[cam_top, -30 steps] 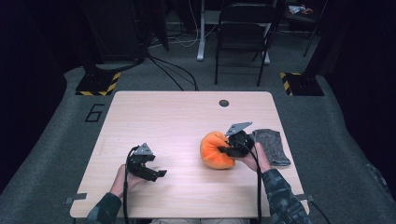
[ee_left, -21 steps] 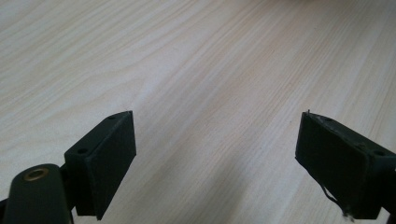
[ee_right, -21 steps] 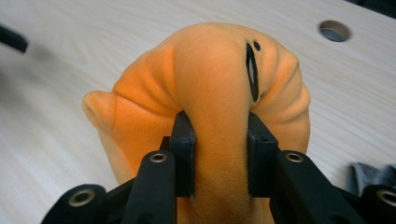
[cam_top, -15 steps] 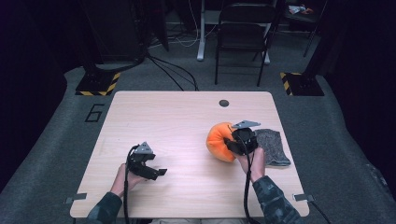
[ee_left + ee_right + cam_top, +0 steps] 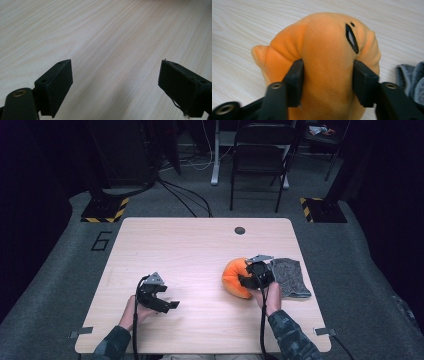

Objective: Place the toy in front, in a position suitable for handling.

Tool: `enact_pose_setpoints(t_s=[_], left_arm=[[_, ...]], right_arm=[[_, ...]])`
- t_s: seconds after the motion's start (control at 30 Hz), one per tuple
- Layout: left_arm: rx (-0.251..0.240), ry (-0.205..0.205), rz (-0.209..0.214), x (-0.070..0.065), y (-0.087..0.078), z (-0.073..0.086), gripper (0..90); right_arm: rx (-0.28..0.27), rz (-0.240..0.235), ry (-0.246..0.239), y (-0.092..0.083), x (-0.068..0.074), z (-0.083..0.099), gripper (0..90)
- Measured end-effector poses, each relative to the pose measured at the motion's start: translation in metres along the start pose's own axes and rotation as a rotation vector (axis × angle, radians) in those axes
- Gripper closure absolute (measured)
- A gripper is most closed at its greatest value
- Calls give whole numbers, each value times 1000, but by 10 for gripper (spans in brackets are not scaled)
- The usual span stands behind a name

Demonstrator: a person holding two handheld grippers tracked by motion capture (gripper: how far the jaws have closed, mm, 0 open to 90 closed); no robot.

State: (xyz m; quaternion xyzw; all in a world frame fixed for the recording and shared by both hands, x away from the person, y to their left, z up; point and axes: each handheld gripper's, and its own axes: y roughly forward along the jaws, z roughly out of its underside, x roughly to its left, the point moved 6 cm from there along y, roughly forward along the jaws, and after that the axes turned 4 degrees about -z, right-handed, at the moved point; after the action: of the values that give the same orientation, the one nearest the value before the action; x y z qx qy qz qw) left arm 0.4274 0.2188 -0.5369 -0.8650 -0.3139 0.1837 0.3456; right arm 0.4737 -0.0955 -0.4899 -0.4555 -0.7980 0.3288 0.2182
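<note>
A: Standing here at the near edge of the table (image 5: 200, 245), I see first the two forearms of the person coming in. The left gripper (image 5: 165, 304) is in the left hand, low over the wood. Its jaws stand wide apart and nothing is between them; in the left gripper view there is just bare wood grain between the two black fingers (image 5: 56, 86).

B: And the right gripper (image 5: 243, 281)?

A: It is a little further in, on the right half of the table. The orange plush toy (image 5: 234, 277) lies there on the wood, and the gripper is at its right side. In the right gripper view the toy (image 5: 324, 62) sits between the two jaws, and both fingers (image 5: 295, 80) touch the soft sides. The jaws have just been opening, so the squeeze is looser, but the pads are on the fabric at both sides and the plush bulges out above them.

B: Is the toy lifted?

A: I cannot tell for sure; from above it looks to rest on the table.

B: What is beside it?

A: A grey cloth (image 5: 290, 277), just to the right of the gripper, flat on the table. Further back there is a small dark round hole (image 5: 240, 230) near the far edge. Behind the table stands a black folding chair (image 5: 260, 160) on the grey floor.
</note>
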Motion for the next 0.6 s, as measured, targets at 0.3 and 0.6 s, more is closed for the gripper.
enact_pose_setpoints(t_s=[0.3, 0.6], left_arm=[[3, -3, -3, 1, 1, 1, 120], [7, 5, -4, 1, 1, 0, 120]], right_arm=[[28, -94, -235, -17, -8, -19, 134], [86, -214, -408, -14, -20, -37, 52]])
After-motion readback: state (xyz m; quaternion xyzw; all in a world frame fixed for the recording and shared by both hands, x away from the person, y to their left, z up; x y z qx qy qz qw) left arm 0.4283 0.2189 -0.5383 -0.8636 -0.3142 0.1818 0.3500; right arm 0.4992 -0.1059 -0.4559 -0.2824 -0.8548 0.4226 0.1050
